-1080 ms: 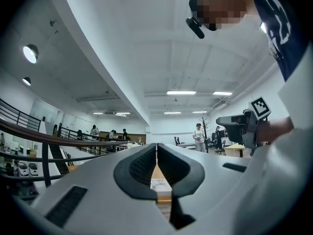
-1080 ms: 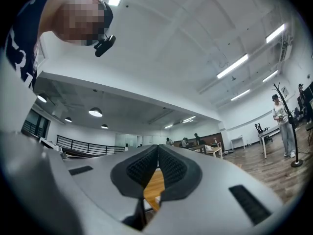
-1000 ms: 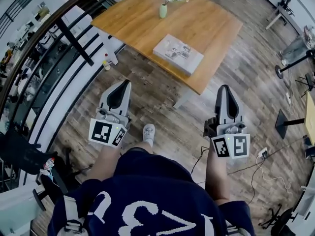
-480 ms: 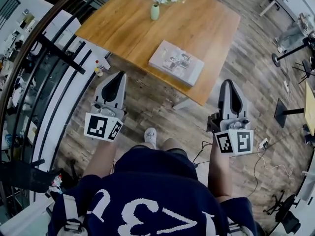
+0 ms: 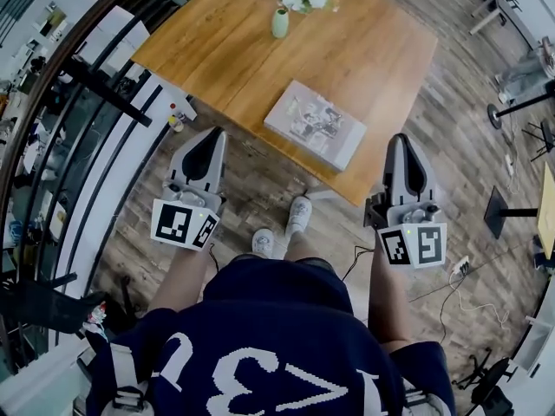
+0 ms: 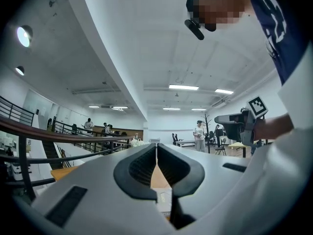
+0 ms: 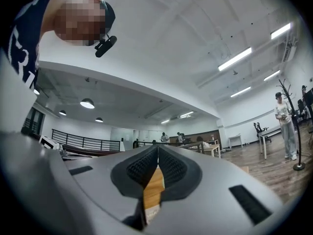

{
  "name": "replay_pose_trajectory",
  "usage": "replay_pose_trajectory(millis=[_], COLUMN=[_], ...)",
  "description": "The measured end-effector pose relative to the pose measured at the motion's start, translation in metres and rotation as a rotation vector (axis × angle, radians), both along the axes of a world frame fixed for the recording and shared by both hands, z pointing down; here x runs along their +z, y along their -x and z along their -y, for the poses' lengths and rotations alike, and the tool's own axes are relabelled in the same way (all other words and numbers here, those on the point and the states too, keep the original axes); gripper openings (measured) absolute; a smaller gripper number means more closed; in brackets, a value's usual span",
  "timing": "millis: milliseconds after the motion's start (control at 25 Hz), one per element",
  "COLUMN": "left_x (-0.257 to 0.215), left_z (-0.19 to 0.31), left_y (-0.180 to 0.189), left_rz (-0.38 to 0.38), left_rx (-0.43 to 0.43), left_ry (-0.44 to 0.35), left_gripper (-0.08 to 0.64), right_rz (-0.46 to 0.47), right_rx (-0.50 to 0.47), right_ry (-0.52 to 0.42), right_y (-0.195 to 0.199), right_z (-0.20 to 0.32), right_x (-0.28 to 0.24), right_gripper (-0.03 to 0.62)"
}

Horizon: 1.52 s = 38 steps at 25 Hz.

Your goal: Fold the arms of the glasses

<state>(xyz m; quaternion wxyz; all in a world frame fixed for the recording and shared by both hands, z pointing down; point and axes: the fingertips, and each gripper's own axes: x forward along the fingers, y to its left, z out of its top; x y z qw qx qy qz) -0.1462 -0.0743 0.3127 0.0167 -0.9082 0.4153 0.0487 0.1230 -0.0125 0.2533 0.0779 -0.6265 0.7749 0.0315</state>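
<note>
We log left gripper and right gripper closed, ribbed dark pads meeting, nothing gripped. Beyond the fingertips: wooden table, far edge cut off, bearing a flat rectangular book.

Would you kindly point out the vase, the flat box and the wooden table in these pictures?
vase point(image 5: 280, 24), head view, on its pale green body.
flat box point(image 5: 315, 126), head view, middle of its printed top.
wooden table point(image 5: 381, 59), head view, bare tabletop.
</note>
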Motion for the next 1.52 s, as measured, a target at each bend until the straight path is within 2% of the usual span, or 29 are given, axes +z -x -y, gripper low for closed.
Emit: replay_pose_trajectory(millis=[240,520,640,800,920,1120,1280,1440,1520], left_x=[-0.010,-0.011,-0.008,0.005,0.016,0.043,0.074,0.093,0.100], left_z=[0.031,0.062,0.069,0.075,0.080,0.091,0.106,0.114,0.115], left_y=[-0.028,-0.062,-0.073,-0.086,-0.095,-0.105,-0.109,-0.111,-0.113], left_rz=[0.004,-0.028,-0.037,-0.016,0.004,0.022,0.016,0.040,0.053], left_rx=[-0.043,-0.122,-0.145,-0.142,-0.122,-0.070,-0.040,-0.011,0.006], left_ry=[-0.015,-0.015,-0.007,0.025,0.047,0.096,0.165,0.203,0.215], left_gripper=[0.023,0.023,0.023,0.023,0.023,0.023,0.023,0.023,0.023], right_rz=[0.002,0.023,0.057,0.082,0.104,0.169,0.279,0.447,0.524], right_rx=[-0.096,-0.174,-0.204,-0.250,-0.280,-0.304,-0.294,-0.269,-0.289], right_ry=[-0.028,-0.060,-0.044,0.012,0.096,0.291,0.475,0.656,0.751], right_y=[-0.018,-0.059,-0.068,-0.062,-0.051,-0.028,-0.013,-0.007,0.001], right_z=[0.057,0.103,0.117,0.127,0.133,0.138,0.135,0.129,0.125], right_x=[-0.015,-0.024,-0.016,0.005,0.032,0.093,0.152,0.216,0.245], right_gripper=[0.029,0.029,0.029,0.029,0.029,0.031,0.031,0.031,0.072])
